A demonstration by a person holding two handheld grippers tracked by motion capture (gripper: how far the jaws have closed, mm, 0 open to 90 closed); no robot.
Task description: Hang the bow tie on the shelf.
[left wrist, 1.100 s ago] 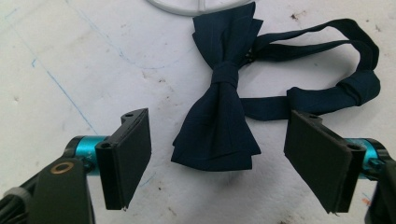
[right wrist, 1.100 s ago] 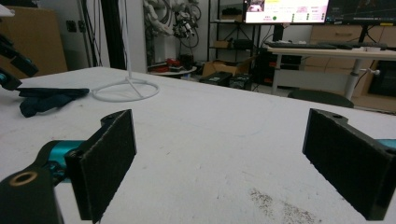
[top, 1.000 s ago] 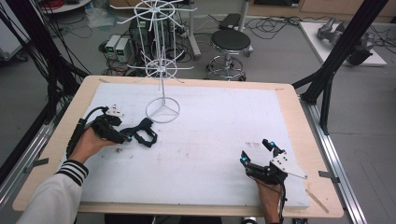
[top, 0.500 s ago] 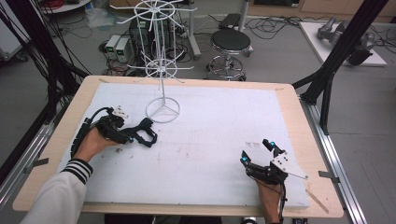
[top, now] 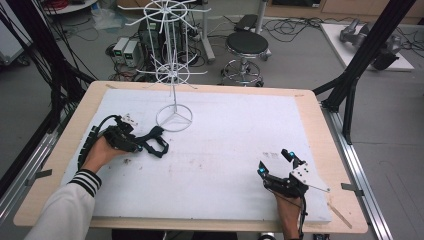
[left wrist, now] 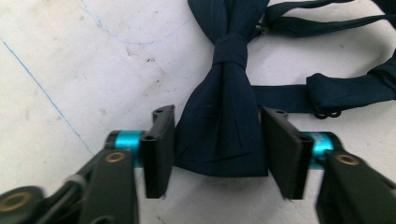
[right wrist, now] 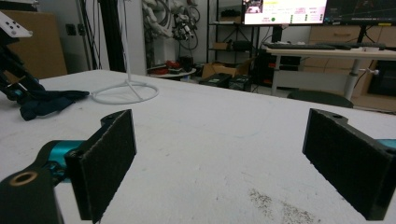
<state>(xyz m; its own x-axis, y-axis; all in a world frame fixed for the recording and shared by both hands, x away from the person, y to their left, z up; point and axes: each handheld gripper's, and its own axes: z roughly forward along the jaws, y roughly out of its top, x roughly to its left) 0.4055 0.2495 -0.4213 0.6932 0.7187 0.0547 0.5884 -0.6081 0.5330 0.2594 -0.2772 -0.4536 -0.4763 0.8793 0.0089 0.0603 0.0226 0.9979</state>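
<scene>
Navy cloth, a bow tie (left wrist: 223, 116) with a knotted middle and a thin strap, lies near the desk's left edge, one wing between the left gripper (left wrist: 219, 144)'s jaws, which touch its sides. Wide apart and empty, the right gripper (top: 277, 162) rests near the front right corner. Scuffed white board (top: 235, 150) covers the desk; a white wire stand (top: 173, 75) rises toward the back, a stool (top: 244, 45) beyond.
</scene>
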